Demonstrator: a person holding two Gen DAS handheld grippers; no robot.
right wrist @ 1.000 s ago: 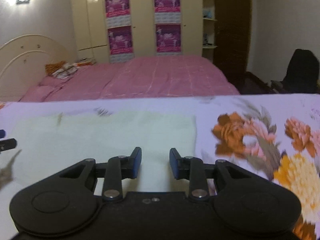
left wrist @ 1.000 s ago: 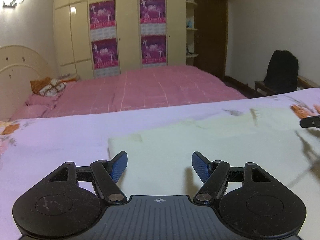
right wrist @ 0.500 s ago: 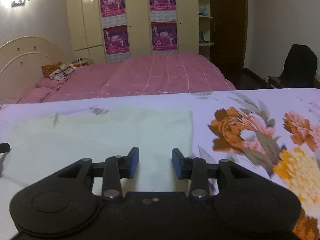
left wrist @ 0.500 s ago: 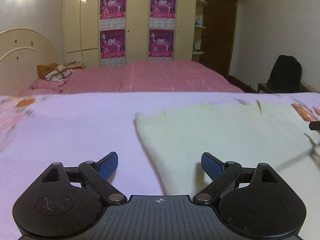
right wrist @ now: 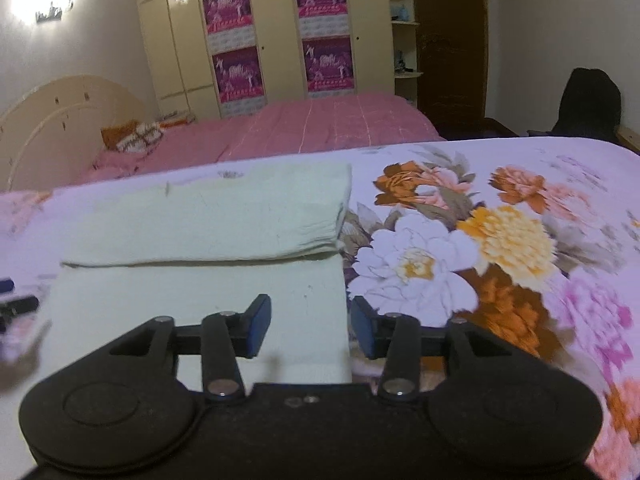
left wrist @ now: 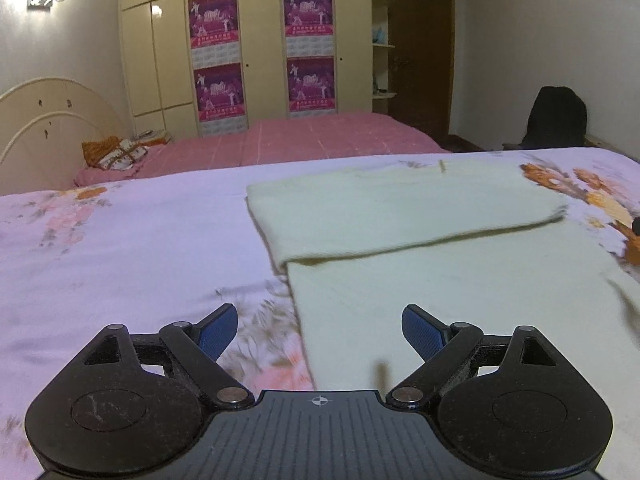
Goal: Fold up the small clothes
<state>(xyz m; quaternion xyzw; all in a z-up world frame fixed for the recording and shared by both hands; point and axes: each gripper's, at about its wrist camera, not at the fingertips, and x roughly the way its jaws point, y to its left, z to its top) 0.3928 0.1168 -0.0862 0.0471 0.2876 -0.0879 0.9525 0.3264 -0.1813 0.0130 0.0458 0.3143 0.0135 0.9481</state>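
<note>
Bedroom, floral bedsheet [left wrist: 132, 248] | pale cloth [left wrist: 440, 280] part-folded, ahead of both grippers | left gripper [left wrist: 319, 330] wide, empty, jaws just opened | right gripper [right wrist: 311, 330] half-open, still widening, empty, straddling cloth's right edge | risk: pinching sheet with cloth, dragging fold askew.

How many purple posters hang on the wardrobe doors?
4, in two columns: upper left poster, lower left poster, upper right poster, lower right poster. None looks hidden.
</note>
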